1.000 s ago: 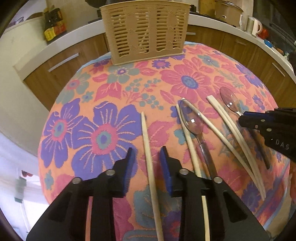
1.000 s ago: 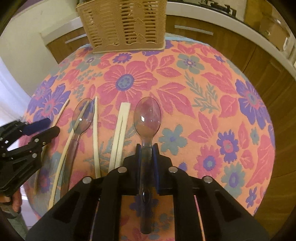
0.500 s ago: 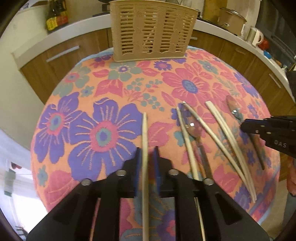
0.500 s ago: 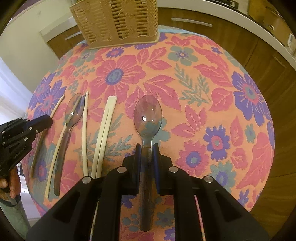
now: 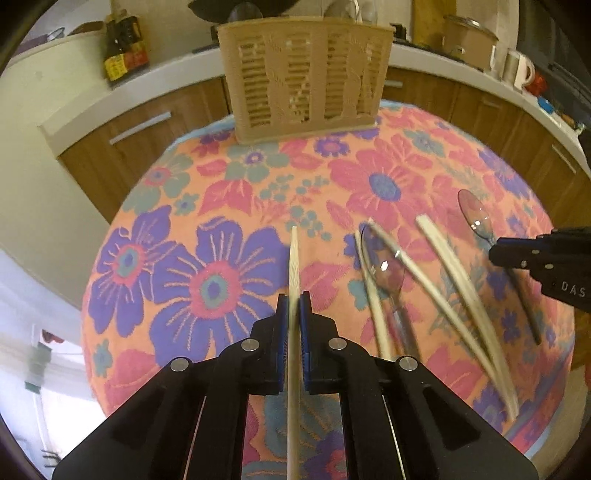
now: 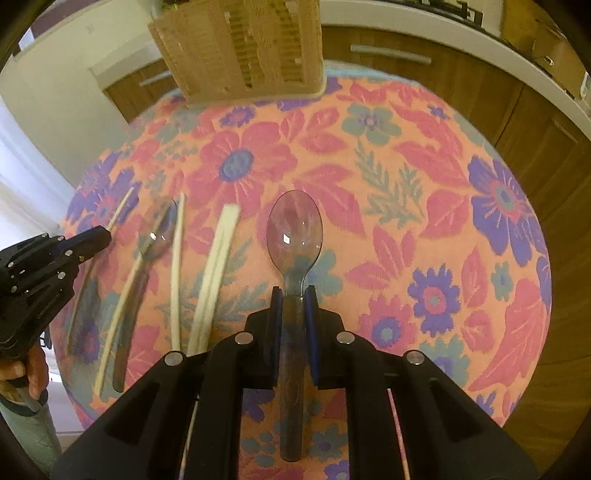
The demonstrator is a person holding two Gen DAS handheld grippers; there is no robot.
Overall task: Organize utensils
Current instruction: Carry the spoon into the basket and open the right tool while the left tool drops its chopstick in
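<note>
My left gripper is shut on a pale chopstick, lifted above the floral tablecloth. My right gripper is shut on the handle of a clear plastic spoon, also lifted. A second clear spoon and several chopsticks lie on the cloth to the right of my left gripper; they show in the right wrist view too. A tan slotted utensil basket stands at the table's far edge, also in the right wrist view.
Wooden cabinets with a white counter curve behind the table. Bottles, a pot and a mug stand on the counter. The right gripper shows at the right edge; the left gripper shows at the left.
My left gripper closed on the chopstick and lifted it. My right gripper raised the spoon off the cloth. Both moved closer to the basket.
</note>
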